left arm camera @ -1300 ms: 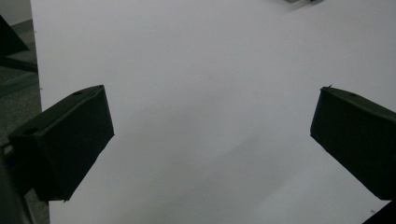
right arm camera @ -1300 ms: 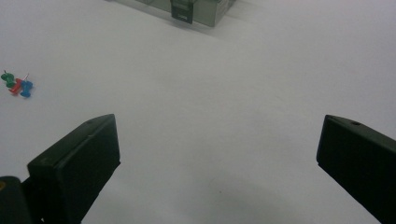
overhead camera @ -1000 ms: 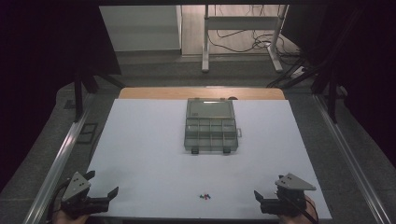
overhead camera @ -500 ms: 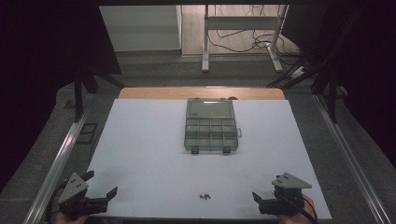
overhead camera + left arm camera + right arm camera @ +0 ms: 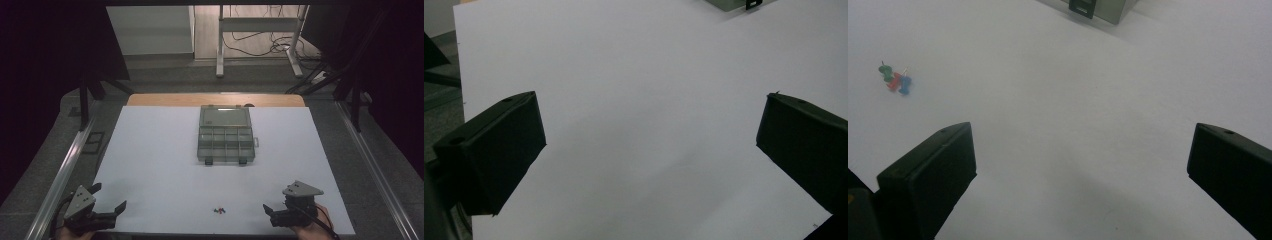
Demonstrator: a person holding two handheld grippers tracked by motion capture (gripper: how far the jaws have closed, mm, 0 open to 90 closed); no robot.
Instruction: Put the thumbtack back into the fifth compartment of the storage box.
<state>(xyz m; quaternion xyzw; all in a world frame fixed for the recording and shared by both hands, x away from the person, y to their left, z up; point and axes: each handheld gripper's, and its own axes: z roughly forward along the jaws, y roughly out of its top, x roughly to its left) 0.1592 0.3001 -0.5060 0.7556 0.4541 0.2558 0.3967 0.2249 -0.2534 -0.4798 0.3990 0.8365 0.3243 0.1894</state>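
**Both claws spread wide, pushpins lying loose on the bench**

Three pushpins [image 5: 218, 211], one green, one red and one blue, lie in a tight cluster on the white sheet [image 5: 160, 160] that covers the bench, well on the near side of the grey compartment box [image 5: 226, 134]. In the right gripper view they touch or almost touch one another, the green one [image 5: 884, 71] farthest from the camera and the blue one [image 5: 905, 84] nearest.

The right claw [image 5: 274, 214] sits near the front edge of the sheet, to the right of the pushpins and apart from them. Its jaws stand wide apart with nothing between them, and the right gripper view shows bare sheet in the gap, with the pushpins off to the left of the left jaw.

The left claw [image 5: 107, 209] rests at the front left corner of the sheet, well to the left of the pushpins. Its jaws are also spread wide and hold nothing.

The compartment box sits toward the far side of the sheet, well apart from both claws, closed, with two dark latches on its near edge. One latch [image 5: 1083, 7] shows at the top of the right gripper view.
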